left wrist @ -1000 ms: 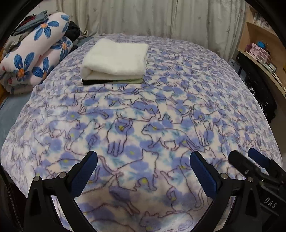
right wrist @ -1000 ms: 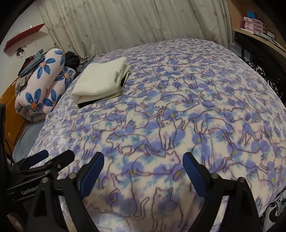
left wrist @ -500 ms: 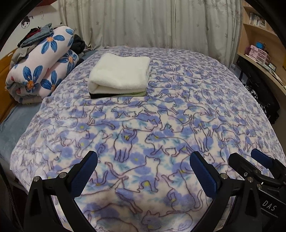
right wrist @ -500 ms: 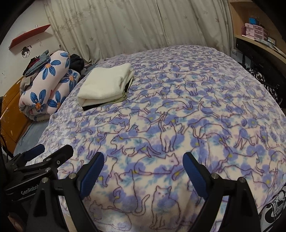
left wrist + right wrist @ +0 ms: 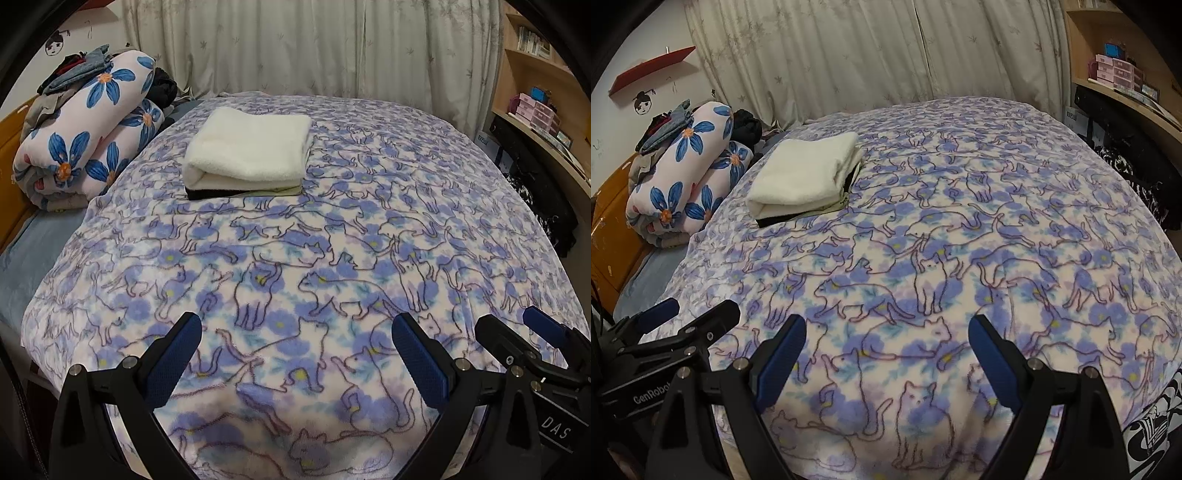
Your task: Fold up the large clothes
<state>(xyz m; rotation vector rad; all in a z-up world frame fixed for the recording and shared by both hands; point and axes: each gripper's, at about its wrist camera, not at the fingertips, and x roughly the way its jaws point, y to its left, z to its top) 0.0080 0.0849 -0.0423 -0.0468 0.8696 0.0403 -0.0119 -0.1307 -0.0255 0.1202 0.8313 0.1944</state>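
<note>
A cat-print blanket [image 5: 332,229] covers the bed, the folded stack [image 5: 251,151] lying far ahead and left, nearer the left gripper [image 5: 295,354] than the right gripper [image 5: 886,350], both wide and empty.

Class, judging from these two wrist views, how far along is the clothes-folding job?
Done: a folded stack topped by a white piece lies on the cat-print blanket. In hand: nothing; the left gripper and right gripper both hover open over the blanket. Left: no unfolded garment is laid out.

Both wrist views look down-forward from bed foot; share cat blanket [image 5: 295,258], folded stack [image 5: 805,181].
</note>
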